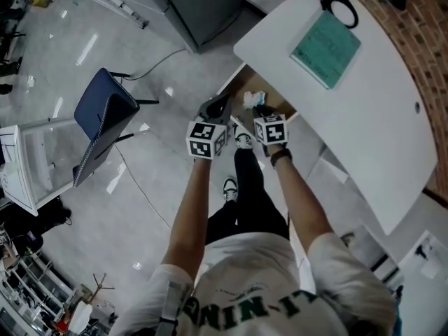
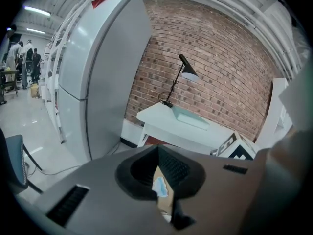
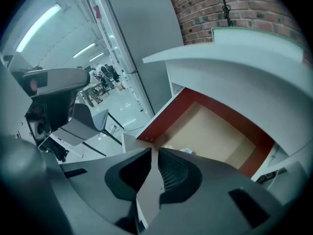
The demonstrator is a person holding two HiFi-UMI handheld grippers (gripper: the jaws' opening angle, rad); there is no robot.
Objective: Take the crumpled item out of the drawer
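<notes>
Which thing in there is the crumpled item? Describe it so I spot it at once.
Find the big white desk; under its near edge an open drawer with a bare brown bottom sticks out. The crumpled item lies in it, a small whitish, pale-blue wad. It is the only pale, wrinkled thing on that brown bottom.

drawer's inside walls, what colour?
Dark red, with a tan bottom. The drawer shows best in the right gripper view.

The desk top is finished in smooth, matt white. The far wall is built of rough brick. The floor is polished glossy. The drawer is lined with pale, matt wood.
</notes>
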